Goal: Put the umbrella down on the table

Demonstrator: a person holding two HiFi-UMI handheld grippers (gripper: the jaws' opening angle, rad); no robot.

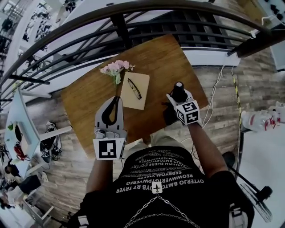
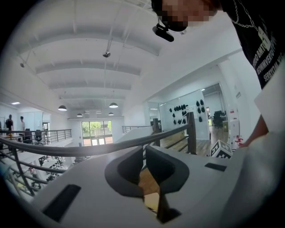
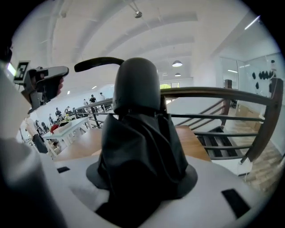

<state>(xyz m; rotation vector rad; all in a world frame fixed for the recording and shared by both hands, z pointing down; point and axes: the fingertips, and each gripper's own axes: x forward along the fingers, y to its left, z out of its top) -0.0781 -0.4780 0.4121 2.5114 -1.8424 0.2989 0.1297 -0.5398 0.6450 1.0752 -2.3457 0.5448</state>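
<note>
Holding: right hand-held gripper [image 1: 178, 101], jaws clamped on the folded black fabric umbrella [image 3: 136, 133]; nothing else in the grip.
Umbrella in grip: rounded dark cap end sticks out past the jaw tips. Loose fabric folds bunch between the pads. Lower end is hidden behind the gripper in every view.
Umbrella location: over the near right part of the brown wooden table [image 1: 84, 107], carried by the right gripper. Can't tell if the hidden end touches the top.
Handling (judged): light and compact, stiff core under soft cloth. The fabric looks slick and may squash or slide under the pads. Not fragile.
Where to hold (judged): mid-body, where the shaft backs the fabric, as it is held now. Avoid the loose folds alone.
Left hand-held gripper [image 1: 117, 99]: jaws brought together, tips meeting, nothing between them. It hovers over the table's near middle.
Nearby on table: beige rectangular notebook [image 1: 141, 101] with dark-framed glasses [image 1: 134, 89] lying on it, and a pink flower bunch [image 1: 115, 67] beyond the left gripper. All are to the left of the umbrella and apart from it.
Free spot (judged): bare wood to the right of the notebook, by the right gripper.
Beyond: dark metal railing [image 1: 133, 9] past the table's far edge.
Task state: put-down not yet done.
</note>
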